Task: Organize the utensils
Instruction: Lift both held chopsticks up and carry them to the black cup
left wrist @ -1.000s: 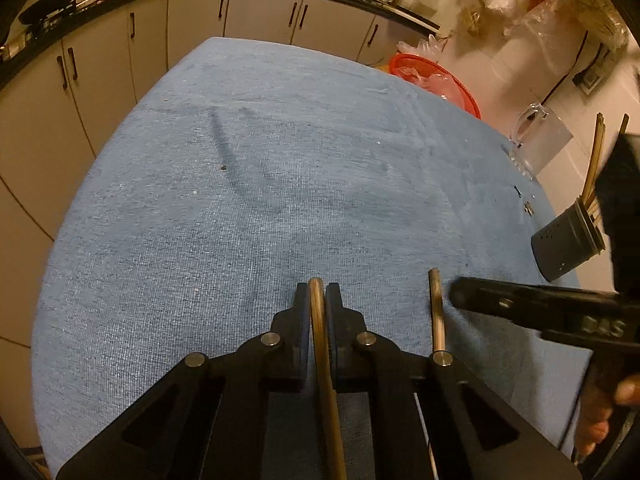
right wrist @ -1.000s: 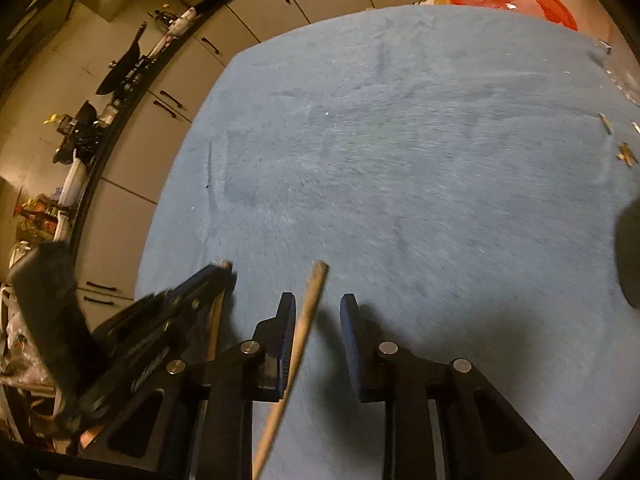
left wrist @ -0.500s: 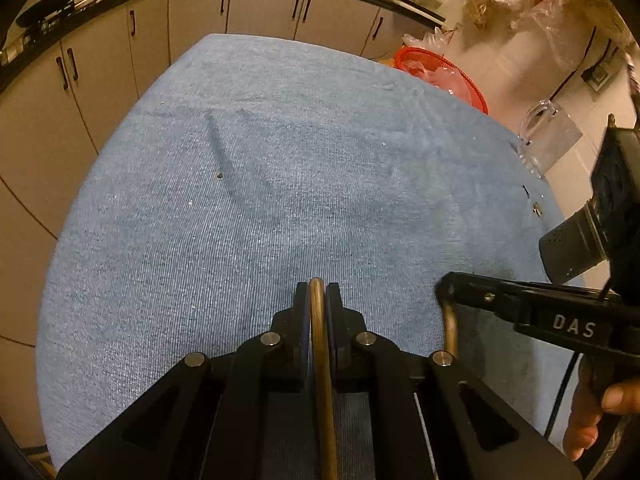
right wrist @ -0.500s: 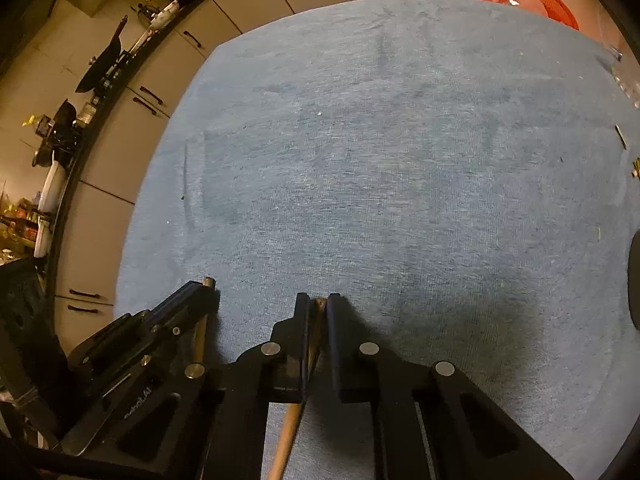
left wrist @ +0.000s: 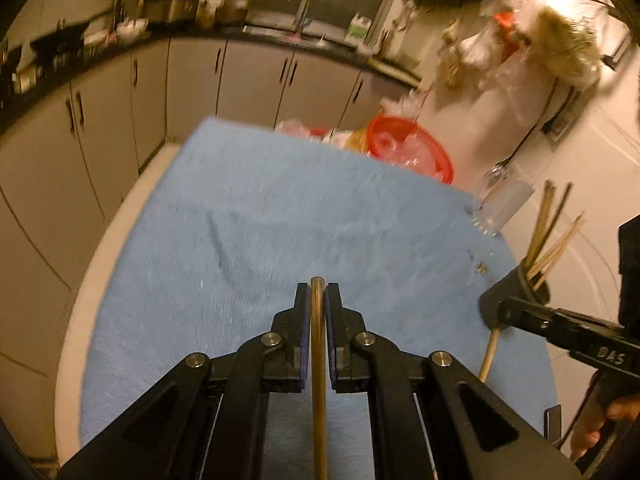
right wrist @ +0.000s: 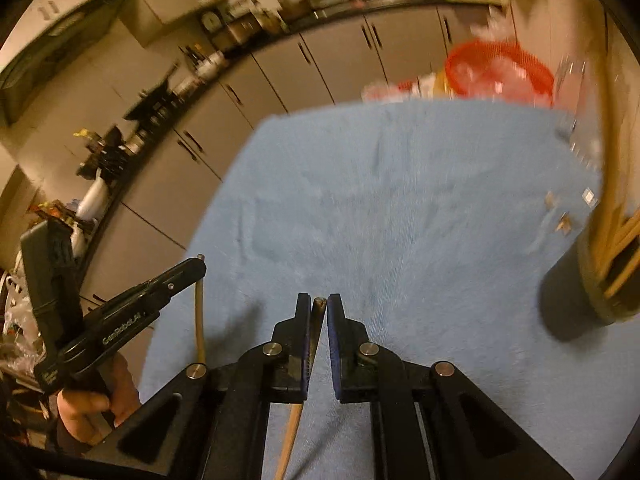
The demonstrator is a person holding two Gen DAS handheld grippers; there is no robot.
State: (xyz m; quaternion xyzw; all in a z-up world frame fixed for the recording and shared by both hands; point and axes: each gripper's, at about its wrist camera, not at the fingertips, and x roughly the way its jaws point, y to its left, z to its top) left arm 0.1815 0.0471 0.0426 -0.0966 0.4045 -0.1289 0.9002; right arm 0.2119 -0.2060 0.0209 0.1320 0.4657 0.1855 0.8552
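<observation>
Right gripper (right wrist: 319, 312): jaws closed on a chopstick (right wrist: 295, 420)
Holder (right wrist: 588, 280): right, on blue cloth (right wrist: 400, 208)
Left gripper (right wrist: 199, 266): gripping another chopstick (right wrist: 199, 320)

Both chopsticks (left wrist: 318, 360) (right wrist: 298, 412) run off the bottom edge, ends unseen.

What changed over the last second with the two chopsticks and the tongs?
The right tongs shut on the second chopstick; both tongs rose off the blue cloth and tilted up. The left tongs kept gripping their chopstick. The dark holder stayed put.
</observation>
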